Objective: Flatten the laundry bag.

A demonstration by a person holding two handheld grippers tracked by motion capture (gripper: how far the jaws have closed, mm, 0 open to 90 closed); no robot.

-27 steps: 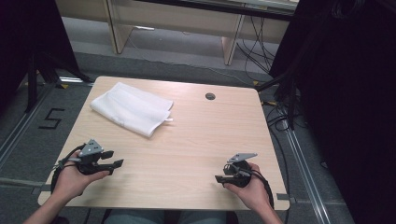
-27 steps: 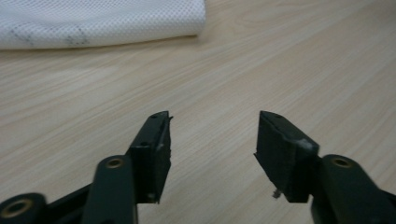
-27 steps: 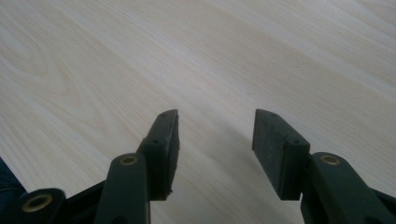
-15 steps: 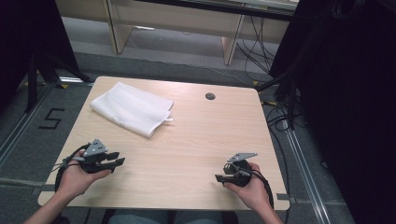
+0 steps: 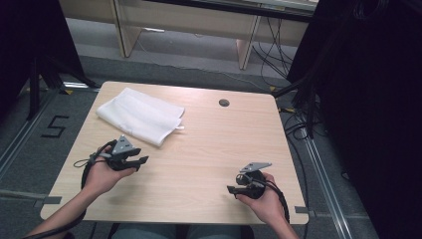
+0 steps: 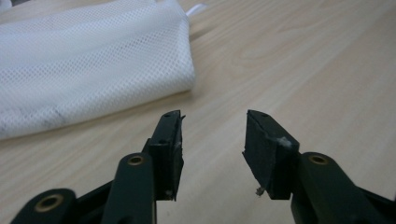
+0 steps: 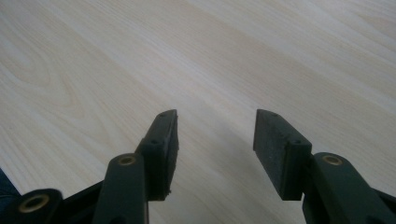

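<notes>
The person's left hand reaches in from the near left edge of the counter, forearm angled toward the far right, and holds the left hand-held gripper low over the wood with its jaws pointing right. Seen from the left gripper view, this hand-held gripper is parted with a clear gap and grips nothing. A folded white mesh cloth lies on the far left part of the counter, just beyond the left hand-held gripper; its near corner sits close ahead of the jaws. The right hand rests at the near right edge, holding the right hand-held gripper pointed left. Its jaws stand apart over bare wood, empty. A small dark round hole marks the far side of the counter.
</notes>
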